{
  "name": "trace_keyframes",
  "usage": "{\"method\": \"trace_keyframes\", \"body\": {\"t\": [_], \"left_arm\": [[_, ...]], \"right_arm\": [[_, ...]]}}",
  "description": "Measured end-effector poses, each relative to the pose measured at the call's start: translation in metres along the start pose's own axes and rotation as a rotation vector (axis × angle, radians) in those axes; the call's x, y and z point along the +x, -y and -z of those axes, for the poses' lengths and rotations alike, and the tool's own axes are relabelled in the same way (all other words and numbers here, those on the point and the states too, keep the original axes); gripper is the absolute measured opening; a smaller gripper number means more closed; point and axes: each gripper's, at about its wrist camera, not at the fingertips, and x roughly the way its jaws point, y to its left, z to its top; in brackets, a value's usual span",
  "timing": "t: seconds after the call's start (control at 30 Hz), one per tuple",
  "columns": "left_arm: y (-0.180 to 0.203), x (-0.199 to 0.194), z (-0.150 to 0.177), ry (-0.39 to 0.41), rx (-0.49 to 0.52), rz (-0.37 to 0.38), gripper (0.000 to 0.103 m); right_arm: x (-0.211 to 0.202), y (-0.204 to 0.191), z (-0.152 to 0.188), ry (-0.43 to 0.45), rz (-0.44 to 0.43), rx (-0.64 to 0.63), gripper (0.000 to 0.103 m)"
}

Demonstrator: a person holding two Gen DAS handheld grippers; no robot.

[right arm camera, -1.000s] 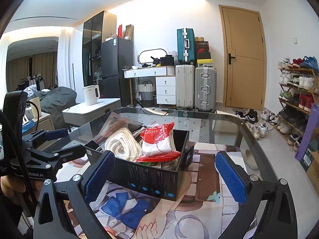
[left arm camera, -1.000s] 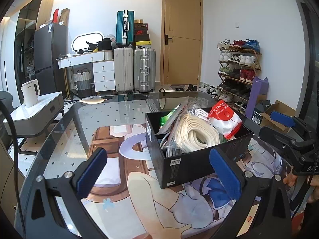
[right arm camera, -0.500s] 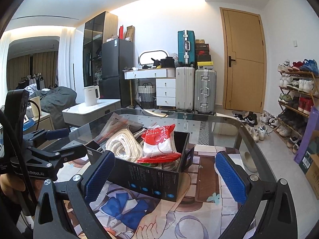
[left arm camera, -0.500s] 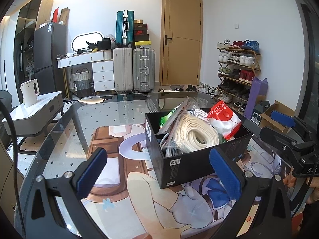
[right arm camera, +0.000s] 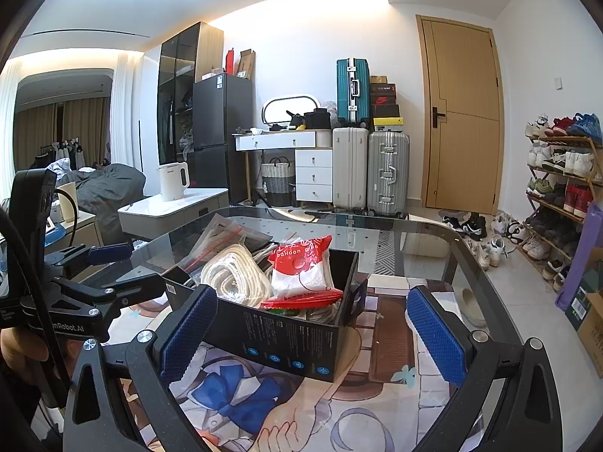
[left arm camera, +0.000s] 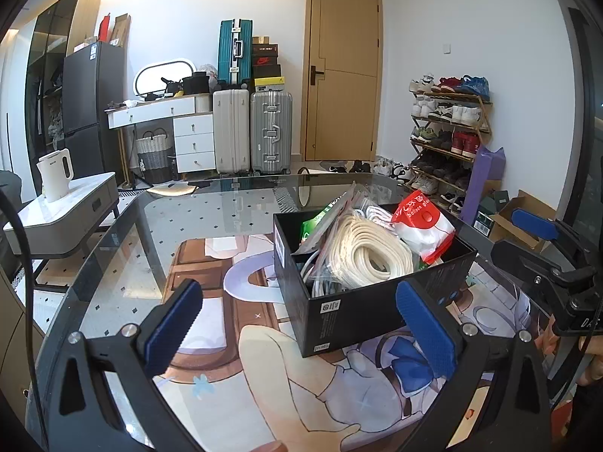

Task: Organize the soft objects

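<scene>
A black cardboard box (left arm camera: 352, 310) (right arm camera: 286, 339) stands on the glass table over a printed mat. It holds a bagged coil of white rope (left arm camera: 371, 256) (right arm camera: 233, 278), a red-and-white balloon packet (left arm camera: 424, 226) (right arm camera: 301, 271), a green packet (left arm camera: 314, 222) and more cords. My left gripper (left arm camera: 297, 324) is open, held back from the box's near-left corner with nothing between its blue pads. My right gripper (right arm camera: 311, 335) is also open and empty, framing the box from the other side. Each gripper shows at the edge of the other's view.
The glass table (left arm camera: 158, 226) has a rounded edge; the mat (right arm camera: 377, 406) covers its near part. A low white side table with a kettle (left arm camera: 54, 175) stands left. Suitcases (left arm camera: 250, 132), a drawer unit, a door and a shoe rack (left arm camera: 448, 132) line the room behind.
Both views have shifted only slightly; the right view tilted a little upward. The box and its contents have not moved, and both grippers stay open.
</scene>
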Motion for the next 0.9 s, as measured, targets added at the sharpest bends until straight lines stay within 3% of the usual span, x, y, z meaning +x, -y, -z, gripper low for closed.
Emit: {"method": "trace_keyframes", "body": {"t": [0.9], "left_arm": [[-0.0008, -0.0017, -0.0007, 0.005, -0.005, 0.001, 0.103]], "right_arm": [[0.0007, -0.0001, 0.001, 0.001, 0.0, -0.002, 0.102]]}}
